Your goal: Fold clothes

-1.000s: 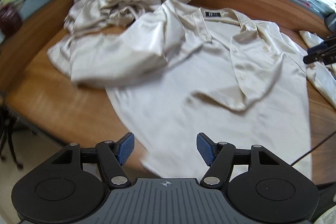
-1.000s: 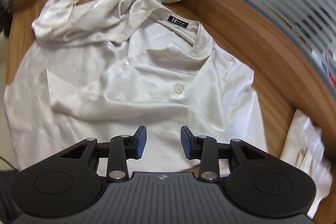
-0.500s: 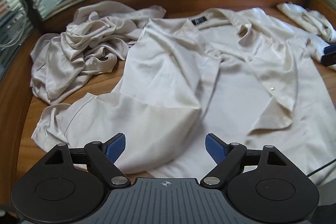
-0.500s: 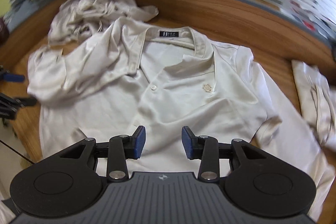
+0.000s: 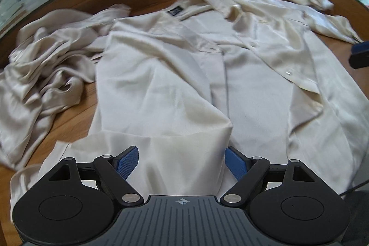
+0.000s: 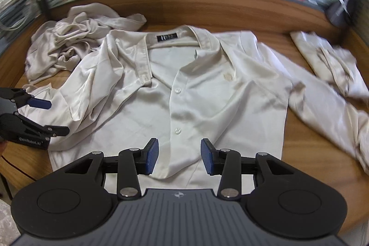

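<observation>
A cream satin button-up shirt point(image 6: 207, 93) lies front up on the wooden table, collar and black label at the far side. Its left sleeve point(image 5: 103, 149) is folded in over the chest, and the right sleeve point(image 6: 322, 103) stretches out to the right. My left gripper point(image 5: 182, 161) hovers wide open over that folded sleeve, with no cloth pinched. It also shows in the right wrist view as the left gripper point(image 6: 54, 117) at the shirt's left side. My right gripper point(image 6: 178, 157) hangs part open above the lower button placket, holding nothing.
A crumpled pile of similar cream garments point(image 6: 73, 43) sits at the far left. A folded cream garment point(image 6: 327, 61) lies at the far right. A raised wooden rim point(image 6: 207, 8) and a striped glass partition close off the back. A thin cable runs by the near left edge.
Both grippers swung sideways and rolled to face the shirt squarely. The left jaws spread wider and now sit over the folded sleeve. The right gripper now sits over the lower placket.
</observation>
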`<state>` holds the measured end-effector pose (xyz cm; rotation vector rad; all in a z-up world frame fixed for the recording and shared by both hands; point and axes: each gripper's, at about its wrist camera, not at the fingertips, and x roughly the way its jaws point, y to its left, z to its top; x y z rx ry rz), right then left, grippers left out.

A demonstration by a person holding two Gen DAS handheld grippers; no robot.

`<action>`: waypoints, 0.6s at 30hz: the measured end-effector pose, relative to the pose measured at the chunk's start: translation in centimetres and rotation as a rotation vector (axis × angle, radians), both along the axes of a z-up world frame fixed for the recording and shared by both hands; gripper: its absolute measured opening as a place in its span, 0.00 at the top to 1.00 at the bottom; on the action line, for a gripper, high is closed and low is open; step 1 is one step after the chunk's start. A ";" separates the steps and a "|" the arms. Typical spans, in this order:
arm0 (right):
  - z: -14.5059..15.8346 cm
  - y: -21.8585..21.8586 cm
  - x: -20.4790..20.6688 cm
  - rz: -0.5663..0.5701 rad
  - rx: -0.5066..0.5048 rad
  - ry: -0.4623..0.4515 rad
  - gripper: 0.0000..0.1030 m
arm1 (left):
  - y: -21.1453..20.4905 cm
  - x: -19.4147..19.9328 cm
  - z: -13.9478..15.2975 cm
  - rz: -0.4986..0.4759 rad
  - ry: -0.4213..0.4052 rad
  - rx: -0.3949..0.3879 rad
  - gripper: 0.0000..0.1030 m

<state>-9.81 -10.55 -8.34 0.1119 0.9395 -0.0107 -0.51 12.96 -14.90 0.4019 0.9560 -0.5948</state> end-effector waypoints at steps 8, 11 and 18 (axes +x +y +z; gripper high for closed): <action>0.8 3.4 -1.6 -0.098 0.022 0.002 0.55 | -0.3 -0.1 -0.7 -0.119 0.007 -0.001 0.28; 0.7 4.4 -2.5 -0.155 0.026 -0.001 0.55 | -0.7 0.2 -1.1 -0.146 -0.007 0.048 0.80; 0.0 6.7 -4.7 -0.279 0.034 0.007 0.55 | 1.8 4.8 3.3 -0.102 -0.133 0.000 0.94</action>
